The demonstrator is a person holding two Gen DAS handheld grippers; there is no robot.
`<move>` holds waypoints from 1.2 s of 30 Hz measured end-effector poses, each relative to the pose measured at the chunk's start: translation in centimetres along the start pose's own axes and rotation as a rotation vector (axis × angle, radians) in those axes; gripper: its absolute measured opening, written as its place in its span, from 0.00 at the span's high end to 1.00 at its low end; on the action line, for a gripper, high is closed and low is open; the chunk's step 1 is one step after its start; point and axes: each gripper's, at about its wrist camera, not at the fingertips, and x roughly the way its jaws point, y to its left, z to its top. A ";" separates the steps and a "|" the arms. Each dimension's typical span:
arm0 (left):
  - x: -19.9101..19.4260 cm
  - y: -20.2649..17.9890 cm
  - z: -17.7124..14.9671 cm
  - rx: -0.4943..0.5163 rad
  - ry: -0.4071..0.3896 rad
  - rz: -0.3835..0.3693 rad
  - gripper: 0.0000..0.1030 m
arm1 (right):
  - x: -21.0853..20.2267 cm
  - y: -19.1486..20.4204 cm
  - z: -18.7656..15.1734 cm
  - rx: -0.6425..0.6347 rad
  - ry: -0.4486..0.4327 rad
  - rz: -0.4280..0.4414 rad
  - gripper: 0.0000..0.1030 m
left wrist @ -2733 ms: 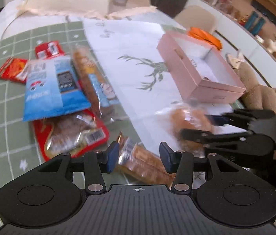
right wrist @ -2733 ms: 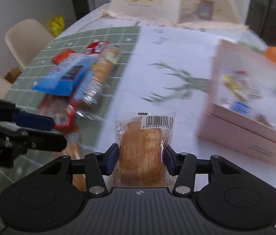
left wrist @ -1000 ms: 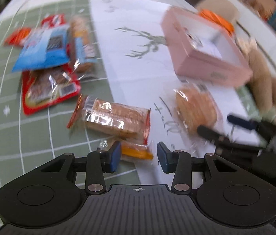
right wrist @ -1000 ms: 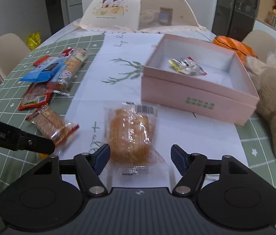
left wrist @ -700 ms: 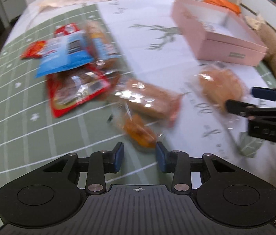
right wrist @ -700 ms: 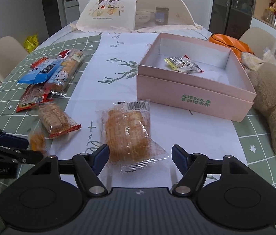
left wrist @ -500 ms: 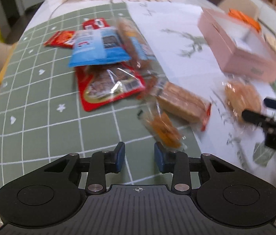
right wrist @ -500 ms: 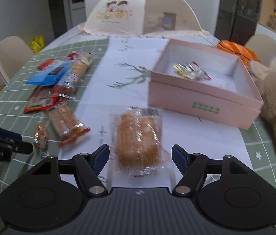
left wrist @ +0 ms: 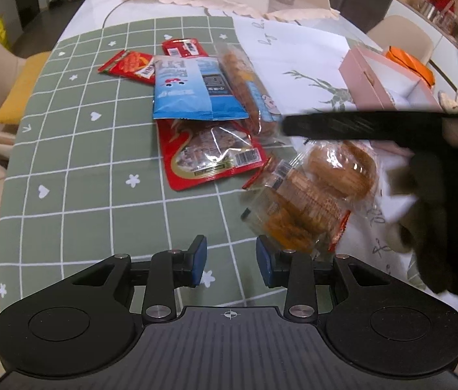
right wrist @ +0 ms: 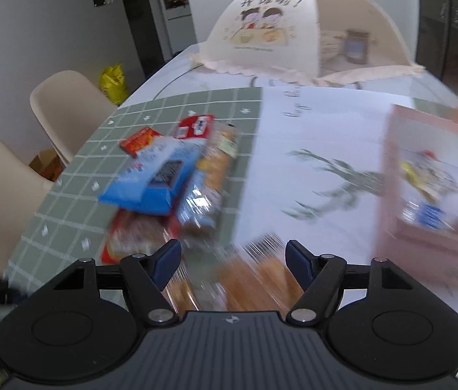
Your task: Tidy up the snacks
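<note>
The table (left wrist: 66, 169) wears a green checked cloth with small white hearts and flowers, and a white runner (left wrist: 297, 55) printed with grey leafy sprigs lies down its middle. On the green lie a small red packet (left wrist: 128, 65), a second red one (left wrist: 183, 47) just beyond it, a blue bag (left wrist: 193, 89) overlapping both a long clear pack of biscuits (left wrist: 245, 84) and a red pouch with a clear window (left wrist: 209, 154). Nearer, at the runner's edge, sit a wrapped cracker pack (left wrist: 297, 208) and a wrapped bun (left wrist: 342, 169), touching. A pink open box (left wrist: 362, 87) stands on the runner (contents blurred), and a mesh food cover (right wrist: 281, 29) sits at the far end.
</note>
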 end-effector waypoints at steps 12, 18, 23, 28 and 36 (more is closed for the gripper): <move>1.3 -0.2 0.2 0.049 0.035 0.002 0.63 | -0.7 2.4 -3.7 -0.305 0.027 -0.059 0.31; 2.0 -1.6 0.6 0.077 0.047 -0.013 0.63 | -2.2 -1.3 -4.6 -0.227 0.003 -0.167 0.31; 2.8 -2.8 1.0 0.045 0.059 -0.083 0.63 | -3.3 -3.1 -5.8 -0.193 -0.012 -0.218 0.31; 3.9 -4.5 1.4 0.051 0.058 -0.093 0.60 | -5.4 -4.6 -6.9 -0.099 -0.038 -0.213 0.30; 5.5 -6.4 1.9 0.040 0.075 -0.106 0.60 | -7.7 -6.6 -9.2 0.005 -0.041 -0.228 0.30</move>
